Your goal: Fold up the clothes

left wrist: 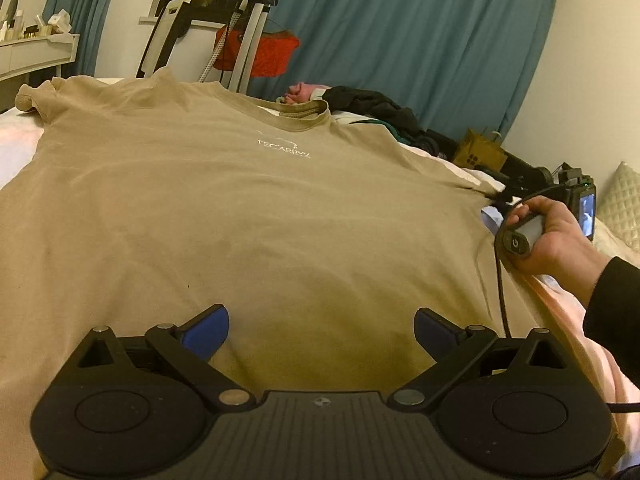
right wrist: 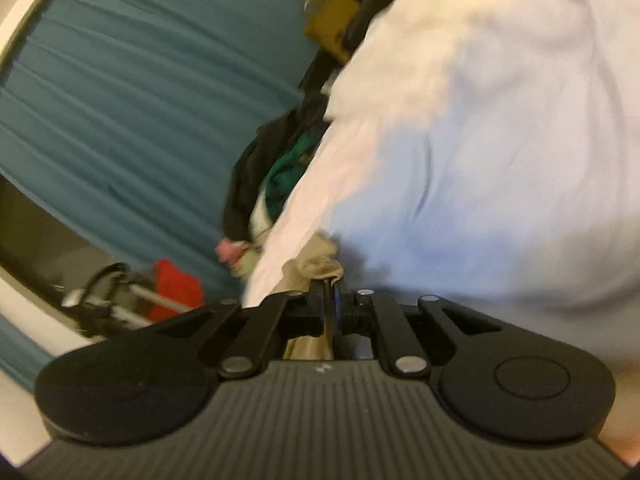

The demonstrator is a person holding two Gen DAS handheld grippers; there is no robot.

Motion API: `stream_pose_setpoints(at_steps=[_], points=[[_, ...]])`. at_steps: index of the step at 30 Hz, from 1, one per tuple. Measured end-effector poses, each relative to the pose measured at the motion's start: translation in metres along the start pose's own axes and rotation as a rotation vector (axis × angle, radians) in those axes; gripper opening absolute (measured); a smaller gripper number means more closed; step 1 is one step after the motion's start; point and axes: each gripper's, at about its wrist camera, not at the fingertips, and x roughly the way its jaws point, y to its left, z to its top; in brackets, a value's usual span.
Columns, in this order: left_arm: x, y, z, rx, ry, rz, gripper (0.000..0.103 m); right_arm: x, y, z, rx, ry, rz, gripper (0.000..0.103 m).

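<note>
**A:** What does the left wrist view show?

**B:** A tan T-shirt (left wrist: 224, 208) lies spread front-up on a bed (left wrist: 20, 148) covered in pale sheets. Its collar points away from the camera, with small white lettering just below it. One short sleeve reaches toward the far left. The left gripper (left wrist: 322, 330) hovers low over the shirt's near hem with its blue-padded jaws spread wide and nothing between them.

**A:** And the other hand?

**B:** At the right edge of that view, the person's right hand (left wrist: 548, 236), in a dark sleeve, grips the handle of the right gripper beside the shirt's other sleeve. A black cable hangs from it.

**A:** Is that gripper holding anything?

**B:** Yes. In the right wrist view, which is blurred and tilted, the right gripper (right wrist: 330, 300) has its jaws pinched tightly together on a bunched fold of the tan fabric. The cloth shows above the fingertips and again behind them. Pale bedding fills the frame to the right of it.

**A:** What surrounds the bed?

**B:** Teal curtains (left wrist: 420, 40) cover the far wall. A heap of dark clothes (left wrist: 376, 110) with some green in it sits on the bed beyond the collar. A red bag (left wrist: 276, 54) hangs on a metal stand behind, and a white shelf (left wrist: 36, 50) with small items stands far left.
</note>
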Motion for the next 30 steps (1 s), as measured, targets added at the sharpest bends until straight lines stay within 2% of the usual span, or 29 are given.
stream_pose_setpoints(at_steps=[2,5,6,7,9,14,16,19,20,23,26,28,30], points=[[0.0,0.0,0.0,-0.001,0.001,0.0,0.1,-0.005,-0.003,0.001,0.001,-0.019,-0.04,0.015],[0.0,0.001,0.001,-0.003,0.001,0.0,0.099,-0.021,-0.013,0.006,0.016,-0.095,-0.127,0.038],[0.0,0.001,0.001,-0.004,0.002,0.0,0.099,-0.027,-0.018,0.009,0.026,-0.116,-0.138,0.058],[0.0,0.001,0.001,-0.005,0.002,0.001,0.099,-0.032,-0.024,0.013,0.04,-0.124,-0.12,0.072],[0.0,0.001,0.002,-0.005,0.002,0.001,0.099,-0.038,-0.026,0.015,0.038,-0.086,-0.067,0.073],[0.0,0.001,0.002,-0.005,0.0,0.001,0.099,-0.025,-0.005,0.005,-0.071,0.244,0.067,0.074],[0.0,0.001,0.002,-0.006,0.001,0.004,0.099,-0.03,-0.001,0.005,-0.104,0.288,0.081,0.074],[0.0,-0.001,0.003,0.003,0.004,0.017,0.099,-0.022,-0.012,-0.001,-0.061,0.423,0.12,0.074],[0.001,-0.001,0.003,0.007,0.006,0.023,0.099,-0.019,-0.013,-0.004,-0.075,0.437,0.117,0.073],[0.0,-0.003,0.001,0.018,0.007,0.038,0.099,-0.013,-0.007,-0.014,-0.148,0.398,0.128,0.074],[0.0,-0.006,-0.001,0.038,0.006,0.052,0.099,0.012,0.001,-0.024,-0.12,0.344,0.189,0.074],[0.0,-0.008,-0.002,0.053,0.009,0.057,0.099,0.029,0.012,-0.03,-0.157,0.332,0.215,0.073],[0.0,-0.009,-0.002,0.055,0.011,0.058,0.099,0.048,0.023,-0.033,-0.214,0.307,0.203,0.071]])
